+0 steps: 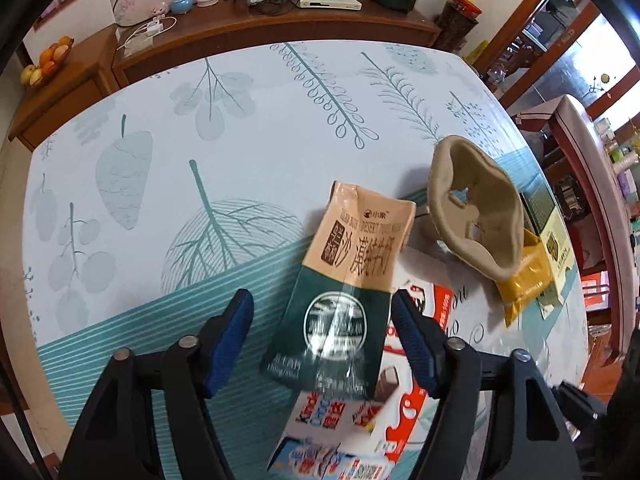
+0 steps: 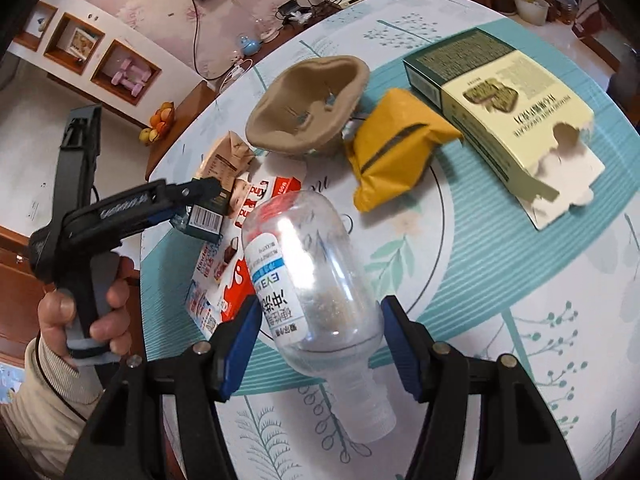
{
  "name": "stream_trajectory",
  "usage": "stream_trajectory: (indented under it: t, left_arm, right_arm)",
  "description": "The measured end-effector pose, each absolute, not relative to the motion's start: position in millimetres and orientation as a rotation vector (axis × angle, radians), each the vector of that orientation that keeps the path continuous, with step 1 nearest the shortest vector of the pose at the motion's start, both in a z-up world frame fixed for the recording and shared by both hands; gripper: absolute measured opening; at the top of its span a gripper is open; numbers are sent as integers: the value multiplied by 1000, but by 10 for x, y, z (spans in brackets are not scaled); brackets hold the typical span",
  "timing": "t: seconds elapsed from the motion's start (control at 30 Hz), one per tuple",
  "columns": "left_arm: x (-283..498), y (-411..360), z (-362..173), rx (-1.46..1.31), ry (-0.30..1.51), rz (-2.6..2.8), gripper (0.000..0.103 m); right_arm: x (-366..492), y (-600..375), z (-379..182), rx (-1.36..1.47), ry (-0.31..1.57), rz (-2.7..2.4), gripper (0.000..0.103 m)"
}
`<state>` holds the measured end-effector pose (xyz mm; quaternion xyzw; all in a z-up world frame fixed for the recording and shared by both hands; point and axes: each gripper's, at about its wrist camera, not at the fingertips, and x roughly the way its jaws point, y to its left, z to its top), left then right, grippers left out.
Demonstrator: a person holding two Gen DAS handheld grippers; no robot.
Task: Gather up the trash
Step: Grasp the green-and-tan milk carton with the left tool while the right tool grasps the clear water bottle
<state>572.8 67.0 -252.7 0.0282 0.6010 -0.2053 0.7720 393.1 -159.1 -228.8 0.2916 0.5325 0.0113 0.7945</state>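
Note:
A tan and dark green drink carton (image 1: 344, 292) lies between the fingers of my left gripper (image 1: 322, 340), which is wide open around it, pads apart from its sides. The carton also shows in the right wrist view (image 2: 216, 196), with the left gripper (image 2: 192, 200) at it. A clear plastic bottle (image 2: 316, 276) with a white and blue label lies between the fingers of my right gripper (image 2: 320, 344), which is open, with small gaps to the bottle's sides. A red and white Kinder box (image 1: 360, 420) lies under the carton.
A brown pulp cup holder (image 2: 308, 108), a yellow pouch (image 2: 392, 152) and a green and cream cardboard box (image 2: 504, 116) lie on the leaf-patterned tablecloth (image 1: 200, 184). A wooden sideboard (image 1: 240, 36) with cables and devices stands behind the table.

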Motion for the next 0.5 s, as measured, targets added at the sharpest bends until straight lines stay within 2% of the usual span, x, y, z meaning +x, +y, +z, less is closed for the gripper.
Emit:
stream_trajectory:
  t: [0.03,0.07,0.23,0.5]
  left_arm:
    - [5735,669,-2548,51,1307,-451,51]
    - [5730,662,-2550,44,1309,-457,47]
    - [5614,674,-2486,56,1265,-449,45]
    - [5171,897,-2099,0,1205,-411,45]
  right_arm:
    - [3945,-1537,-2298,629,1144,22,61]
    - [3920,-1537,-2296,631,1144,20,61]
    - [3888,-1538,-2274,630,1139,11,61]
    - [3824,-1534,-2191,628,1133,30,61]
